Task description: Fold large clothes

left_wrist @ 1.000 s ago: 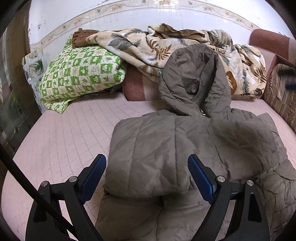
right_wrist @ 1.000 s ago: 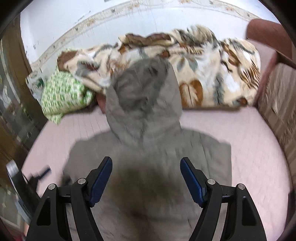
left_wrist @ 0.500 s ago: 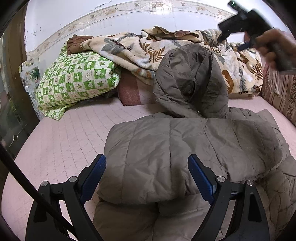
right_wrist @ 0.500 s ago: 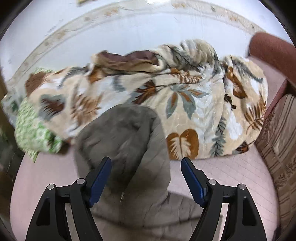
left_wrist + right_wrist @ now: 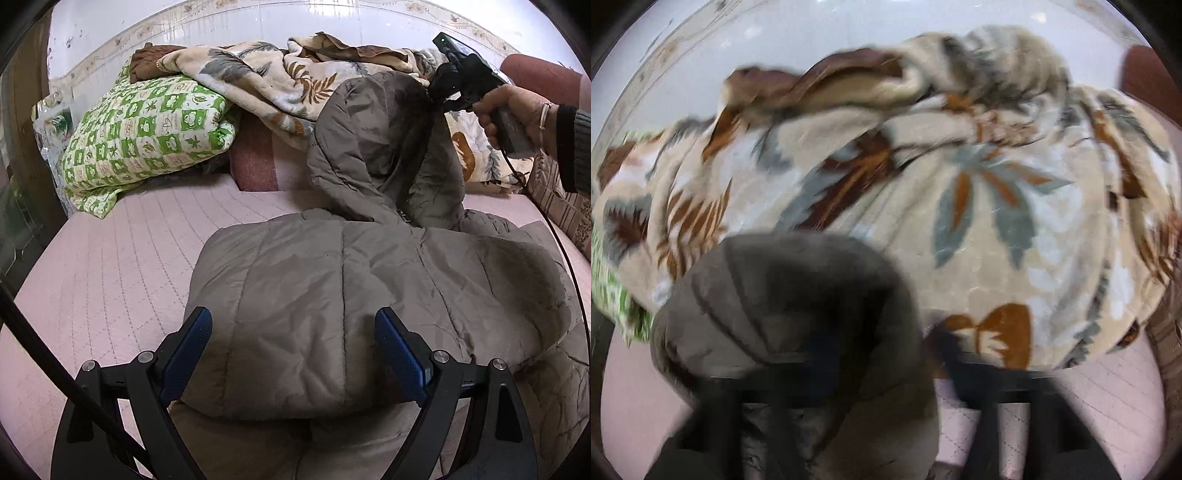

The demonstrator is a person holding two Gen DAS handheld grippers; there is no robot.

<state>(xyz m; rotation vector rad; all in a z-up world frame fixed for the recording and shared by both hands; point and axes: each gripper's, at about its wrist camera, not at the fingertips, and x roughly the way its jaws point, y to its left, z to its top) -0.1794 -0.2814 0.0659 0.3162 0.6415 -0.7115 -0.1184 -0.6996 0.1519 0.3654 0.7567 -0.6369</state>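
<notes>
Since a second ago the right claw [image 5: 448, 86] has swung up from over the jacket's back to the hood [image 5: 380, 147], where it now sits at the tip, at about 1 o'clock in the left wrist view; the left claw [image 5: 293, 354] has barely shifted. Across the bed [image 5: 110, 266] the grey padded jacket [image 5: 332, 295] lies flat, sleeves already folded in over the body, its hood propped up against the leaf-print blanket [image 5: 280, 81] at 12 o'clock, with the green checked pillow [image 5: 147, 125] at 10 o'clock. So the step in hand looks like folding the hood down onto the body. Motion blur smears the right wrist view; whether the right claw has closed on the hood fabric I cannot tell, though the person's right hand [image 5: 513, 110] holds it right against the hood's top edge. Jaws of the left claw stand wide apart, hovering over the folded sleeve and holding nothing. Next the hood needs a firm pinch near its peak and a pull toward 6 o'clock, laid flat across the shoulders; puffy fabric may spring back.
</notes>
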